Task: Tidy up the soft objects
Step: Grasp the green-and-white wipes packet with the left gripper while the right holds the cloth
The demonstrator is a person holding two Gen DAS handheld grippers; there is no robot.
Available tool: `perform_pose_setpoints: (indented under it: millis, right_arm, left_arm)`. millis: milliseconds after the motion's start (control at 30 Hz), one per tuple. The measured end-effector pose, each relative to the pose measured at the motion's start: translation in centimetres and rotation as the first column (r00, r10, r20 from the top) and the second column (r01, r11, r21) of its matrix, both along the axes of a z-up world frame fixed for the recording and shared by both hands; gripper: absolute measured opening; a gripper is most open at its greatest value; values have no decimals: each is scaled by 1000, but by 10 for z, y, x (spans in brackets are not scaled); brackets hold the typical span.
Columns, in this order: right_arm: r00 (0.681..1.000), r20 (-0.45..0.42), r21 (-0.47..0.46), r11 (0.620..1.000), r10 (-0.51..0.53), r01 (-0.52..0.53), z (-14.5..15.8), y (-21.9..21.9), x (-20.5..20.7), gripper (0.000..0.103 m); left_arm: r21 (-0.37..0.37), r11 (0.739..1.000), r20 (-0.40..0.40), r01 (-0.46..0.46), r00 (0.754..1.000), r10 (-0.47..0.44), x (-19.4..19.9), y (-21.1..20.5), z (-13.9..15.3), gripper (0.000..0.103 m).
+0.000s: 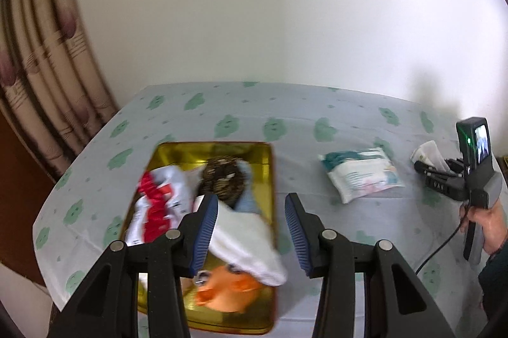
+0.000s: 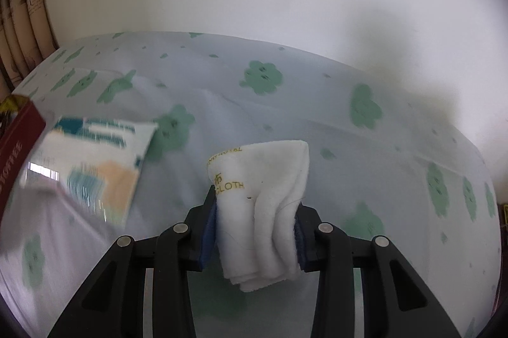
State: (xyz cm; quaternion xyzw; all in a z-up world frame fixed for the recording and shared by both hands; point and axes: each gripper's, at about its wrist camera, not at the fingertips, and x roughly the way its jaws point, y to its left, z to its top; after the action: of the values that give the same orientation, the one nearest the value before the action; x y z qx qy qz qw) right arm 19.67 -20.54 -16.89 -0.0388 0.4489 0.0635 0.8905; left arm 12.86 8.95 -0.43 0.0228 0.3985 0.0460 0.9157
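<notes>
Bare tablecloth (image 1: pixel 298 115) lies between the gold tin (image 1: pixel 270 179) and the tissue pack (image 1: pixel 362 176).

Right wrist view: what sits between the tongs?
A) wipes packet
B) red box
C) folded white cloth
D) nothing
C: the right tongs are shut on the folded white cloth, both pads pressed against its sides, while the wipes packet lies apart on the tablecloth to the left in the picture.

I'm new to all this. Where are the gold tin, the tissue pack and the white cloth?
gold tin (image 1: pixel 266 179): left wrist view, right wall.
tissue pack (image 1: pixel 362 176): left wrist view, wrapper middle.
white cloth (image 2: pixel 270 195): right wrist view, folded middle.
</notes>
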Motion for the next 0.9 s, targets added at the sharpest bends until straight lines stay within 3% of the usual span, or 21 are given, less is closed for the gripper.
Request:
perform_pose_setpoints:
  millis: [167, 267, 333, 567, 700, 767, 900]
  right_arm:
    - [999, -2, 39, 999, -36, 36, 1, -27, -31, 36]
    - [998, -8, 71, 996, -57, 58, 1, -40, -49, 36]
    - [998, -5, 79, 995, -65, 65, 1, -47, -60, 36]
    - [997, -14, 108, 991, -74, 75, -3, -52, -62, 38]
    - [997, -15, 115, 991, -73, 74, -3, -54, -62, 39]
    - [997, -16, 125, 989, -73, 75, -3, -55, -63, 39]
    - [997, -17, 133, 988, -71, 72, -4, -56, -62, 41]
  left_arm:
    - [-31, 998, -35, 62, 997, -63, 13, -29, -1, 45]
    - [-88, 993, -65, 82, 994, -88, 24, -44, -5, 45]
    - [-126, 987, -92, 95, 990, -107, 33, -52, -10, 55]
    - [-206, 973, -204, 101, 968, -144, 68, -75, -31, 57]
    - [-153, 967, -224, 201, 947, -232, 88, -94, -35, 58]
    - [-117, 952, -228, 284, 925, -304, 96, -105, -37, 58]
    - [-5, 896, -258, 445, 865, -431, 109, -125, -47, 58]
